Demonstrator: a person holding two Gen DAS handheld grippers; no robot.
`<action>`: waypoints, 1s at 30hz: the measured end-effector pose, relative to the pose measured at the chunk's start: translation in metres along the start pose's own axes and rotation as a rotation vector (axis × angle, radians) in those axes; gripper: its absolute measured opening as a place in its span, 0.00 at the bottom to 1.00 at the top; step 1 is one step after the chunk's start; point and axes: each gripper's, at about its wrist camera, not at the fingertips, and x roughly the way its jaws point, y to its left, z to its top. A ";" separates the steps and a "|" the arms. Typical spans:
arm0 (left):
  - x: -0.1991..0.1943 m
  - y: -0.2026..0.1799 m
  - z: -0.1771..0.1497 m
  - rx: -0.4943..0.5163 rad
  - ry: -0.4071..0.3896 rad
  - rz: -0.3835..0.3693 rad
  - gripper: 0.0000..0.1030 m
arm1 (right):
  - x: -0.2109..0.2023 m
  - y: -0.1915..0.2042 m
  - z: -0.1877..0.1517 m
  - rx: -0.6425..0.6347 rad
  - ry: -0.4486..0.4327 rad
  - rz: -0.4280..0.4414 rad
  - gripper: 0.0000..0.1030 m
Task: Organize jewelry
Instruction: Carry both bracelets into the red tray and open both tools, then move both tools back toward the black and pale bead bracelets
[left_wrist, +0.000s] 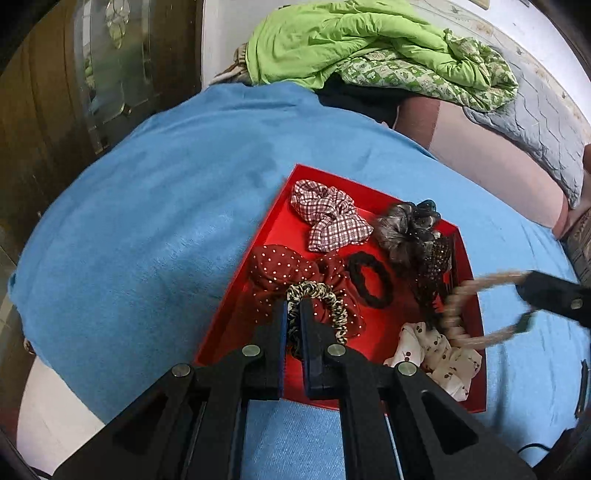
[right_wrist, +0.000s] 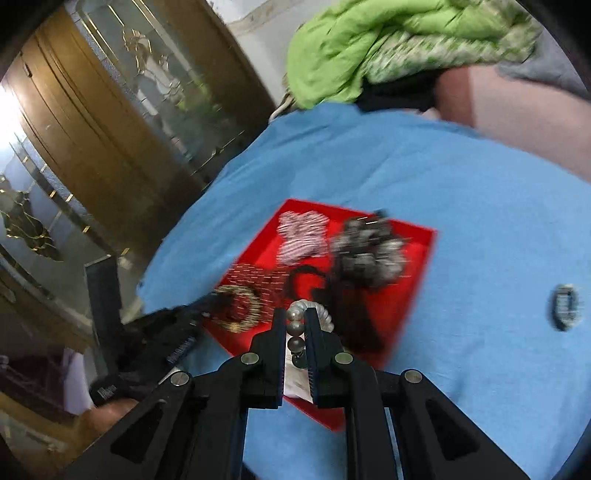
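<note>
Fingers of the left gripper (left_wrist: 294, 308) pinch a shiny leopard-print scrunchie (left_wrist: 320, 309) over the red tray (left_wrist: 236, 314). Right gripper (right_wrist: 295, 325) fingers pinch a blurry string of round beads (right_wrist: 296, 334). Soft scrunchies fill the tray: checked (left_wrist: 328, 218), dotted (left_wrist: 291, 271), black (left_wrist: 369, 279). Blue cloth (left_wrist: 147, 221) lies underneath.
</note>
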 end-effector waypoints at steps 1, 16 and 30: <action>0.003 0.000 -0.001 0.000 0.007 -0.006 0.06 | 0.007 0.003 0.002 -0.001 0.010 0.008 0.11; 0.004 -0.002 -0.015 -0.006 0.036 0.011 0.29 | 0.068 0.018 -0.019 -0.090 0.140 -0.033 0.25; -0.078 -0.061 -0.003 0.040 -0.209 -0.152 0.84 | -0.143 -0.106 -0.042 0.486 -0.280 0.233 0.80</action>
